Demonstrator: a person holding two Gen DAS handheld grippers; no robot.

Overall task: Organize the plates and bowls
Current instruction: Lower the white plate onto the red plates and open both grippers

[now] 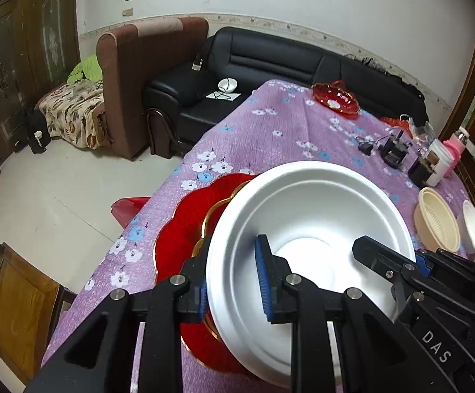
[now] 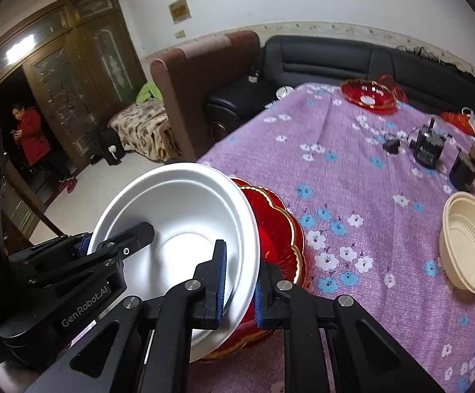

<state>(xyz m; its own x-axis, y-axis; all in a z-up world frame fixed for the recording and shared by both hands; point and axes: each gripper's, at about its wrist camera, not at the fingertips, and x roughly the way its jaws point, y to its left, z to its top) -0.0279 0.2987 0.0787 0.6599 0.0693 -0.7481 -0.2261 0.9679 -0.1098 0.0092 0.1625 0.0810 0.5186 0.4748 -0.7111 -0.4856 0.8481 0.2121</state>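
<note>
The left tongs (image 1: 234, 278) are clamping one side of the white bowl's (image 1: 306, 216) rim; the right tongs (image 2: 239, 286) are clamping the opposite side, pinching in the red gold-edged plate (image 2: 283, 229) directly beneath. Both pairs are carrying this stack, tilted, above the desk (image 2: 368, 180) edge. Judged step: transporting the stack toward a grouping spot. Beyond the right tongs, the cream bowl (image 2: 469, 245) is resting; further off, a second red plate (image 2: 368, 93). Next move calls for level, synchronized lowering.
</note>
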